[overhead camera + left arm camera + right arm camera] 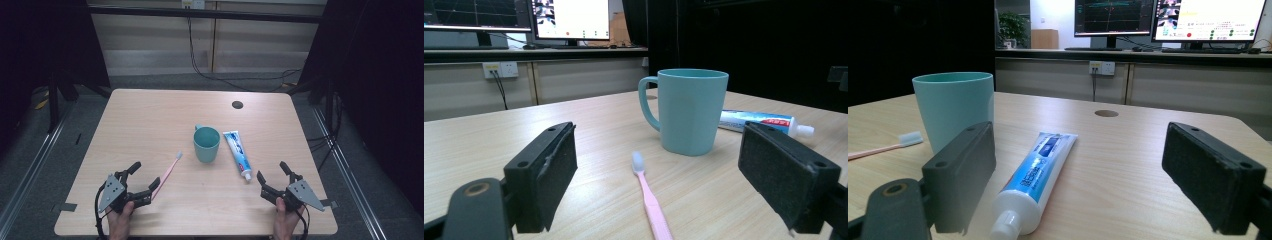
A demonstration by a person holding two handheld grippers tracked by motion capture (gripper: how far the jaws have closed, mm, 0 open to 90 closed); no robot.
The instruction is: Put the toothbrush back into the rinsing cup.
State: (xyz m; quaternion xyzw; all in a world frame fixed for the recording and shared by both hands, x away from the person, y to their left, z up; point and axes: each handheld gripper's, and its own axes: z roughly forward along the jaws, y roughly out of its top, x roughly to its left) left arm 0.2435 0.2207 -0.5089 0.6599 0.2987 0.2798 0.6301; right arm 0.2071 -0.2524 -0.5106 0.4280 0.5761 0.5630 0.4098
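Note:
A teal mug [206,143] stands upright near the table's middle, its handle toward the back. Left of it lies a pink toothbrush [167,174], bristles toward the mug. A white and blue toothpaste tube [237,153] lies right of the mug, cap toward the front edge. My left gripper [146,179] rests open at the front left, with the toothbrush handle [651,205] running between its jaws, untouched. My right gripper [273,174] sits open at the front right, and the tube [1033,177] lies just ahead between its jaws. The mug [691,111] stands beyond the brush; the mug [954,107] also rises left of the tube.
The wooden table [150,120] has a round cable hole [237,105] at the back right. Black frame posts stand at both sides. Cables hang against the back wall [200,65]. Monitors [1168,17] sit on a far counter.

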